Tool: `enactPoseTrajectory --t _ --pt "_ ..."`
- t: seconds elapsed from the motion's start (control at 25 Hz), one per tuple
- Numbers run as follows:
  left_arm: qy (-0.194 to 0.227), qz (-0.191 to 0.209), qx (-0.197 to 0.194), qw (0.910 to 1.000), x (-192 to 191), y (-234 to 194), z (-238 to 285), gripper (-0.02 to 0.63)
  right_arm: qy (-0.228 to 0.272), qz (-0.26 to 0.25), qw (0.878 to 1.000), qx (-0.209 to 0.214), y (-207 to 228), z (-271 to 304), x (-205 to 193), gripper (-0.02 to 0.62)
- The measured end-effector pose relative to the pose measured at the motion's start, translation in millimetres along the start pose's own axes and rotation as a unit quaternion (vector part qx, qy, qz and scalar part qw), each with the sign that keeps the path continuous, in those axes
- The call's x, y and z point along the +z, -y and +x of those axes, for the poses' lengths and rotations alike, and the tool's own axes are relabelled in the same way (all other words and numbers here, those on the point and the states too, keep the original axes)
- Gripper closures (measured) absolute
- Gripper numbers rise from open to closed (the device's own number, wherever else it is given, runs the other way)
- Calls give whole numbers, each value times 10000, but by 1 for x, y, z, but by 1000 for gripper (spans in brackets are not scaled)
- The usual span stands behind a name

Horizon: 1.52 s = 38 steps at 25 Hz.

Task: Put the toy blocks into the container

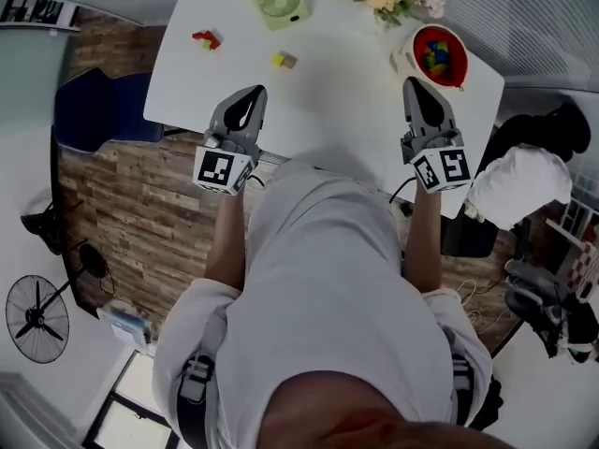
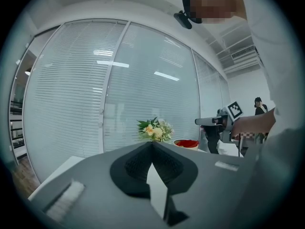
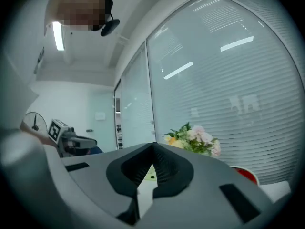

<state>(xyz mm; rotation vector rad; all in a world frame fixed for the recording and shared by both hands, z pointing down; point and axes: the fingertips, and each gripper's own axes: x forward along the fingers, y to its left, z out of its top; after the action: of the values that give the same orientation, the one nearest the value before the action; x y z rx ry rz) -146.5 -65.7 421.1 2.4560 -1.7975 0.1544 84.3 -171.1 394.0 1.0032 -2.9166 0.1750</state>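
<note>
My left claw and right claw are both closed and empty. The yellow block and red blocks lie upper left on the worktop, nearer my left claw. The red bowl sits just beyond my right.

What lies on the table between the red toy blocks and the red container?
The head view shows one yellow block between the red blocks and the container; otherwise the table is bare.
</note>
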Motion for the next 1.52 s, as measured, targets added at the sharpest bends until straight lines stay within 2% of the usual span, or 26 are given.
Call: enactPoseTrajectory --t 0.12,0.28,0.36,0.44,0.56,0.68,0.8,0.96,1.08,1.28,1.4,1.52 --pt "-71 65 94 9999 -10 -9 4 607 192 163 9991 345 -36 -1 12 592" --pt "-403 265 145 9987 -41 -28 19 606 213 408 9969 638 -62 -2 18 592" --pt "-621 342 59 9975 -67 -37 34 554 183 416 9967 677 -69 -6 23 592" --pt "-920 422 -110 9948 -99 -47 54 443 182 408 9968 656 -75 -12 29 592" --pt "-1436 592 -374 9872 -157 -63 89 377 184 423 9976 512 -80 -25 37 592" --pt "-1920 500 -494 9789 -215 -76 115 331 118 385 9990 203 -81 -45 42 592" --pt "-2284 423 -557 9711 -254 -81 127 321 -17 336 9990 -288 -77 -67 39 592" --pt "-2601 521 -696 9617 -281 -79 143 339 -128 388 9964 -743 -68 -87 33 592" --pt "-2687 615 -659 9590 -288 -82 144 462 -119 409 9954 -856 -66 -92 32 592" --pt "-2596 521 -649 9621 -277 -85 124 462 20 488 9960 -753 -66 -88 35 592" --pt "-2150 236 -636 9743 -239 -78 108 462 113 574 9963 -634 -65 -83 34 592" --pt "-1599 156 -737 9843 -187 -60 98 462 185 620 9965 -530 -61 -77 31 592"
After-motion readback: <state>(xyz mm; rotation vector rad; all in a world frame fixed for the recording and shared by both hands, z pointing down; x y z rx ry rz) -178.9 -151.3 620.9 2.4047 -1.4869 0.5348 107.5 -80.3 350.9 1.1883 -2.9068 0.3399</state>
